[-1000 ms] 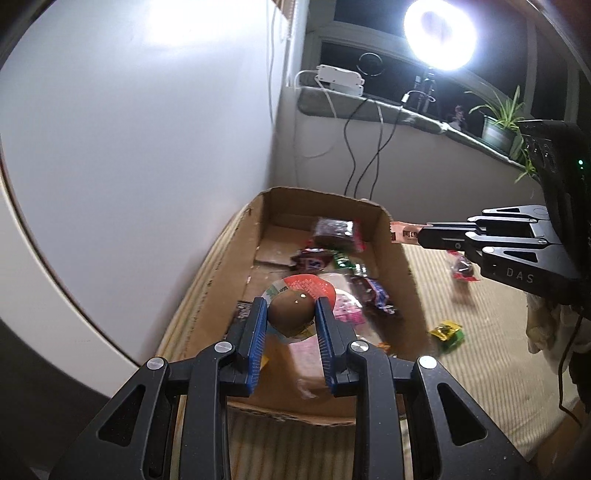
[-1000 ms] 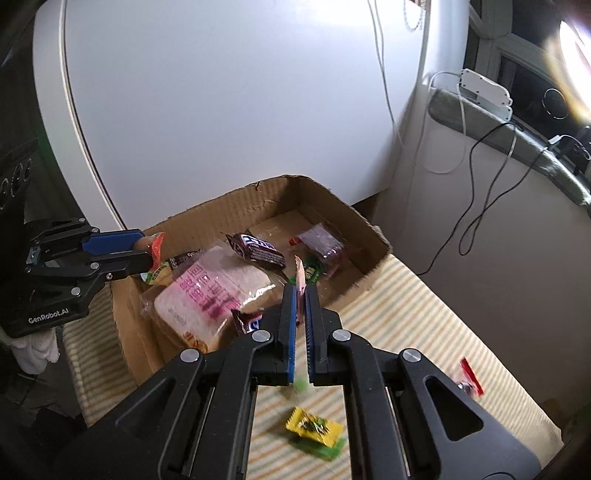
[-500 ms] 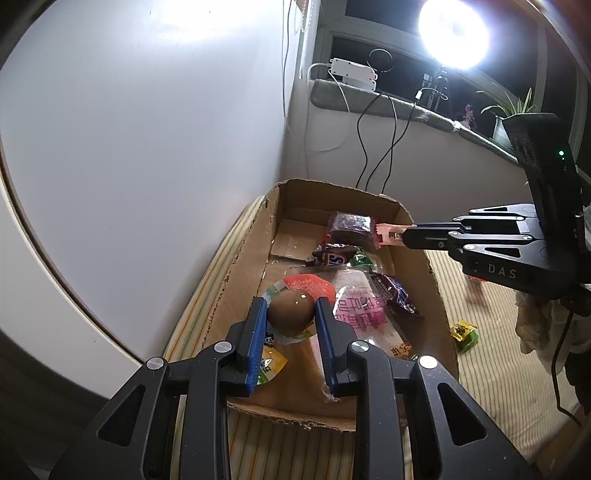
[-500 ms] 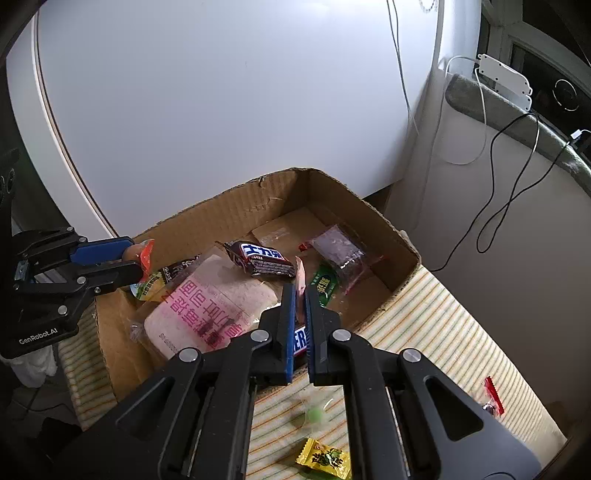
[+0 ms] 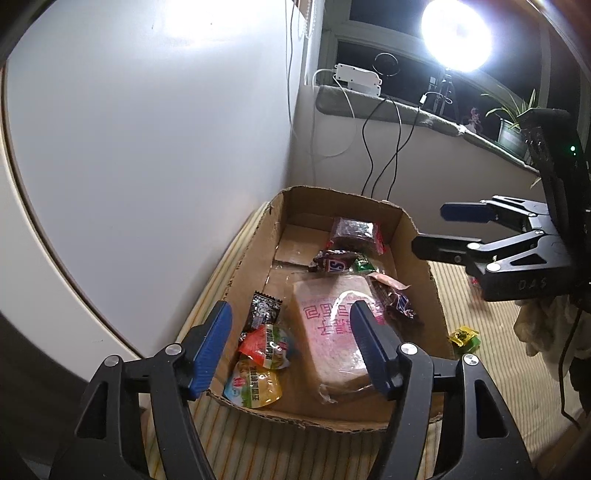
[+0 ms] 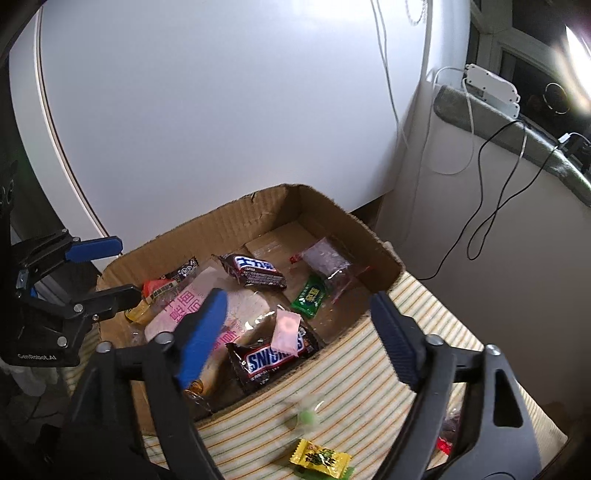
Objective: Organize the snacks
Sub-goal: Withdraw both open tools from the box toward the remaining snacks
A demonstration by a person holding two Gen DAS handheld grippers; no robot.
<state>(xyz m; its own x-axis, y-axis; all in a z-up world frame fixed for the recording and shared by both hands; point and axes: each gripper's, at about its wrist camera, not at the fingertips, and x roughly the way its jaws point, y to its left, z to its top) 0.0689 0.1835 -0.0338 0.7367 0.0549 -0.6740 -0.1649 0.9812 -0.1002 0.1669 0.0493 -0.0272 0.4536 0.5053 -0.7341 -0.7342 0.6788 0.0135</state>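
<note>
An open cardboard box [image 5: 332, 206] [image 6: 236, 229] on a striped cloth holds several snacks. My left gripper [image 5: 291, 347] [image 6: 129, 267] hangs over the box's near end, its jaws opening with nothing pressed between them. Below it a red-lidded jelly cup [image 5: 264, 345] [image 6: 159, 286] lies on the box floor beside a bread pack [image 5: 332, 325]. My right gripper [image 6: 297, 332] [image 5: 430, 229] is over the box's right rim, jaws opening too. A small pink packet [image 6: 286, 332] [image 5: 388, 278] lies free on a Snickers bar [image 6: 273, 356].
A yellow-green candy [image 6: 319, 456] [image 5: 463, 338], a blurred green sweet [image 6: 308, 417] and a red wrapper [image 6: 443, 443] lie on the cloth outside the box. A white curved panel stands right behind the box. A sill with cables [image 5: 384, 147] and a bright lamp [image 5: 456, 35] are beyond.
Both grippers went from shut to open. The left let go of the jelly cup, which now lies in the box. The right let go of the pink packet, now on the Snickers bar.
</note>
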